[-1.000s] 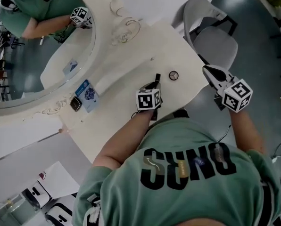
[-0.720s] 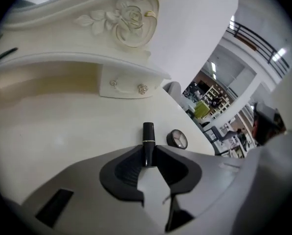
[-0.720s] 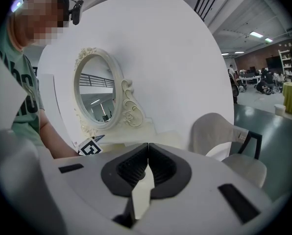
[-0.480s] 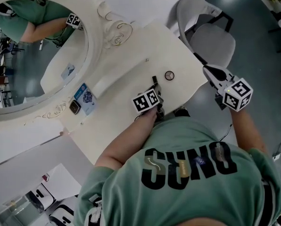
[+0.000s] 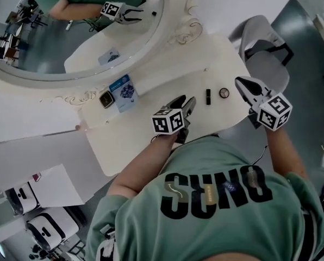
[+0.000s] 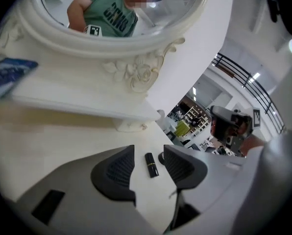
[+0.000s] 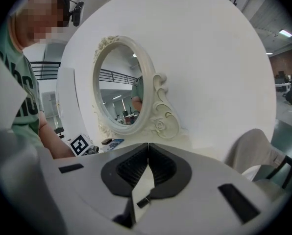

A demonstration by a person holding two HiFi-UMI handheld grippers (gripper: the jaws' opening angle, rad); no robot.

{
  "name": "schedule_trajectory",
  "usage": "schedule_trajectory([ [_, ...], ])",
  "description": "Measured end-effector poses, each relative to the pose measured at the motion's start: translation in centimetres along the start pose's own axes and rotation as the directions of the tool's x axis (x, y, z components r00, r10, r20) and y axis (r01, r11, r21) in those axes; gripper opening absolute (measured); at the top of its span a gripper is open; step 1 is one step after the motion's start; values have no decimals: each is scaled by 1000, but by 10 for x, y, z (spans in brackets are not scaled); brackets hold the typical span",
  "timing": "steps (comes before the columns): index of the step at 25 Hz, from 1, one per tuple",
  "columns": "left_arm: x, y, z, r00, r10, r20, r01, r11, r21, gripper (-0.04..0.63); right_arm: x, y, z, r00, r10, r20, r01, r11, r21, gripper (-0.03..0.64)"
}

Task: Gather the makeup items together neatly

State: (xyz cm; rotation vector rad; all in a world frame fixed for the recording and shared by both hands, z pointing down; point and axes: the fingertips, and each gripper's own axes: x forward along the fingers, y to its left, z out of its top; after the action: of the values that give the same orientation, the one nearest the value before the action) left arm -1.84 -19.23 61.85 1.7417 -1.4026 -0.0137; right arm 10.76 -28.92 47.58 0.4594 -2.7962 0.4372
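My left gripper (image 5: pixel 186 102), jaws just opened and empty, sits short of the lipstick (image 5: pixel 208 96), right gripper (image 5: pixel 241 84) pressed together; a skewed pinch may roll it away.

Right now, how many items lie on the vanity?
4: black tube and round compact together near the front edge; blue packet and small square case by the mirror. More may be hidden.

Blue packet (image 6: pixel 9 75): cut off at the left edge of the left gripper view; print unreadable in the head view. Round item (image 5: pixel 224 93), far right: too small to identify. Square item (image 5: pixel 106 99) left of the packet: likewise. Mirror (image 5: pixel 69 48): top cut off in the head view. Chair (image 5: pixel 257 31): partly hidden behind right gripper (image 5: pixel 239 82).
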Motion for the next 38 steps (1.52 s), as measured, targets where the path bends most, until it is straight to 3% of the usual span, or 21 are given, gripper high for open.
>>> schedule_trajectory([
  [7, -121, 68, 59, 977, 75, 199, -100, 988, 117, 192, 102, 94, 36, 982, 186, -24, -187, 977, -98, -5],
  [12, -203, 126, 86, 931, 197, 306, -239, 965, 105, 192, 172, 166, 54, 947, 313, -68, -320, 935, -154, -5],
  [16, -254, 174, 98, 888, 307, 344, -369, 920, 130, 192, 211, 209, 57, 918, 384, -101, -397, 900, -180, -5],
  [18, -272, 200, 101, 871, 356, 338, -417, 900, 126, 192, 225, 223, 57, 908, 403, -114, -418, 890, -184, -5],
  [22, -281, 236, 101, 864, 419, 279, -468, 872, 142, 195, 244, 235, 50, 901, 412, -134, -431, 885, -178, -5],
  [25, -273, 248, 105, 868, 432, 244, -469, 876, 118, 244, 247, 234, 47, 904, 402, -143, -423, 890, -169, -5],
  [28, -259, 264, 112, 863, 461, 208, -479, 877, 43, 310, 251, 223, 46, 911, 388, -143, -408, 899, -161, -5],
  [34, -242, 297, 118, 799, 589, 125, -584, 808, -77, 377, 240, 188, 41, 934, 331, -136, -348, 927, -137, -5],
  [38, -229, 303, 119, 782, 619, 75, -608, 784, -129, 379, 232, 167, 42, 942, 309, -133, -325, 937, -125, -5],
])
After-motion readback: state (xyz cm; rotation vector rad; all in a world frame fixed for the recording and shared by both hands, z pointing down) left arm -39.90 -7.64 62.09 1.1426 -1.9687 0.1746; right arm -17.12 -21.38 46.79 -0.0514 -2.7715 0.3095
